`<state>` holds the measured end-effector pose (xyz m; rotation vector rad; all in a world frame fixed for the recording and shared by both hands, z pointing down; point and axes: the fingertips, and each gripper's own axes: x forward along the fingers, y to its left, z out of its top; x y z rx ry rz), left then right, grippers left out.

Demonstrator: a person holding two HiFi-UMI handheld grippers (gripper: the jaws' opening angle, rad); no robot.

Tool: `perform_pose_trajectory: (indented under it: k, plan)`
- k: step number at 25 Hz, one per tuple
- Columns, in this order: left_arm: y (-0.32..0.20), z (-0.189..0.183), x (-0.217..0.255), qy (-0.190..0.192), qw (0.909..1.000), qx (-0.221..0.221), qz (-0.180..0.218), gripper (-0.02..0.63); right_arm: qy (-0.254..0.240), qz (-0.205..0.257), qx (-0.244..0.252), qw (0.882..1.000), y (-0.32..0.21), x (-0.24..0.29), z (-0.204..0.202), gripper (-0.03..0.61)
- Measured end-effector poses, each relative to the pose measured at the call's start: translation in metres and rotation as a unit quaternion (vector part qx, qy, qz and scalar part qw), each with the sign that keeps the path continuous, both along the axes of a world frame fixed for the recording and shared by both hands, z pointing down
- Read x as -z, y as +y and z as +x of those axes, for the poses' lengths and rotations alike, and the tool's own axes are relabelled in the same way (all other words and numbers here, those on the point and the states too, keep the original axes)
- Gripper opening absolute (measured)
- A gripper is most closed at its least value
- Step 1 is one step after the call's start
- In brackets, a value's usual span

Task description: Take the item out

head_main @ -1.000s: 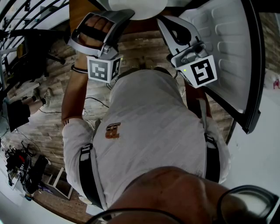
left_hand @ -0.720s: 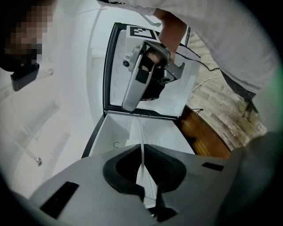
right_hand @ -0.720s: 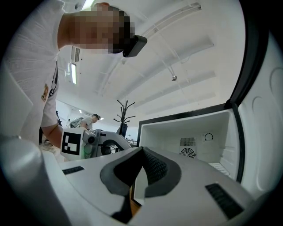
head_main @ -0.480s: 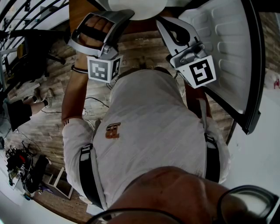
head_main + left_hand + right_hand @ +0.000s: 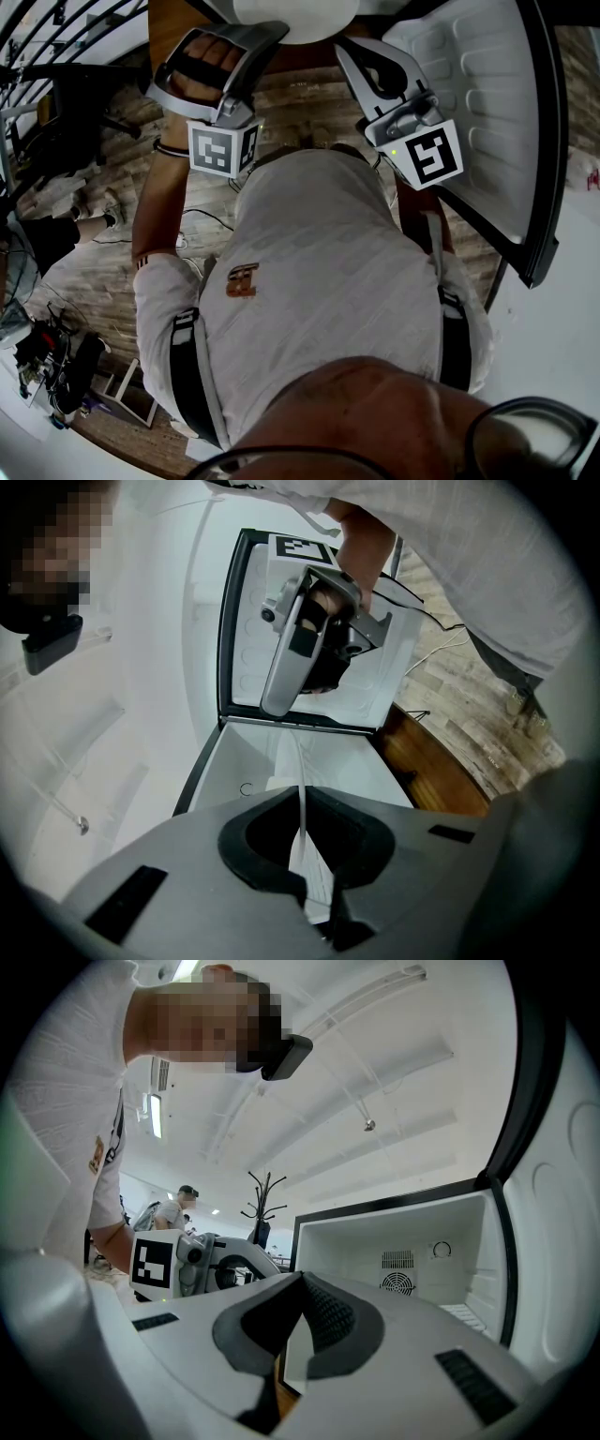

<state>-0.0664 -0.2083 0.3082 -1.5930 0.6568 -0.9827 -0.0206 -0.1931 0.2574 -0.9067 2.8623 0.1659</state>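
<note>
Fridge [image 5: 394, 1232] stands open. In the head view its door [image 5: 487, 112] is swung out at 2 o'clock. The compartment walls are white. On the back wall are 1 fan grille [image 5: 397, 1282] and 1 dial [image 5: 441, 1251], the dial at 1 o'clock from the grille.

State of the left gripper [image 5: 301, 803]: jaws drawn together to a hairline slit, nothing between them. In its own view the fridge compartment lies just past the tips, and the door stands at 12 o'clock.

State of the right gripper [image 5: 298, 1283]: jaws closed tip to tip, nothing gripped. In its own view the compartment lies at 2 o'clock and the left gripper at 9 o'clock.

In the head view the 2 grippers are held ahead of the person's shirt [image 5: 319, 272], the left at 11 o'clock and the right at 1 o'clock, apart from each other. The left cube [image 5: 223, 148] and the right cube [image 5: 431, 155] face the camera. Plank floor [image 5: 103, 253] shows at 9 o'clock.

No view shows the item, so its place cannot be told.
</note>
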Motion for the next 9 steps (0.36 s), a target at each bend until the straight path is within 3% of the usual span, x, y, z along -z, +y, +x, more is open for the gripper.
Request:
perform_pose_trajectory:
  k: [9]
  plan:
    - [-0.0001, -0.0007, -0.0018, -0.001, 1.0000, -0.002, 0.000, 0.029, -0.003, -0.001, 0.001, 1.000, 0.0008, -0.0019, -0.0016, 0.032]
